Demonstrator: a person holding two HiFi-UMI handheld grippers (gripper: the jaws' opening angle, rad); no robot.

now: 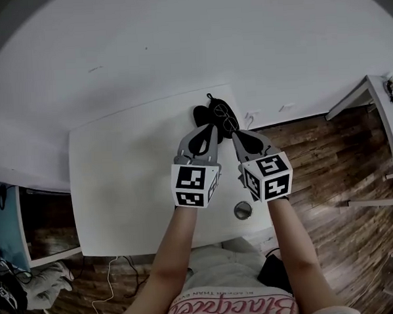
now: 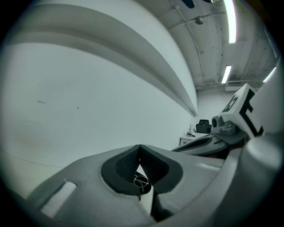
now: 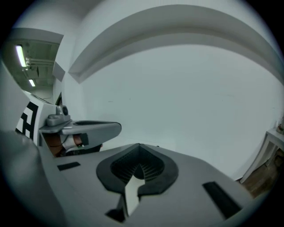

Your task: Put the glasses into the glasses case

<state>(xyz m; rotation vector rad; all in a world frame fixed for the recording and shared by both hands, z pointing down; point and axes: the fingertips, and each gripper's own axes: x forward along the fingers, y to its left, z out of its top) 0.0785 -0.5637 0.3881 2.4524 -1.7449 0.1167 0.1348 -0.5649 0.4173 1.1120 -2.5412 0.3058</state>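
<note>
In the head view the black glasses case (image 1: 201, 114) lies near the far right edge of the white table (image 1: 124, 163). The thin wire-framed glasses (image 1: 228, 120) rest beside it on its right, partly over it. My left gripper (image 1: 209, 133) hovers just short of the case, jaws closed tip to tip with nothing held. My right gripper (image 1: 237, 138) hangs beside it, just short of the glasses, also shut and empty. In the left gripper view a small wire ring (image 2: 141, 181) shows through the gap behind the shut tips (image 2: 140, 146). The right gripper view shows shut tips (image 3: 140, 145) and a bare wall.
A round metal fitting (image 1: 243, 210) sits in the table near its front edge. A wooden floor (image 1: 328, 166) lies to the right, with another white table (image 1: 380, 110) at far right. A white wall (image 1: 177, 42) stands behind the table.
</note>
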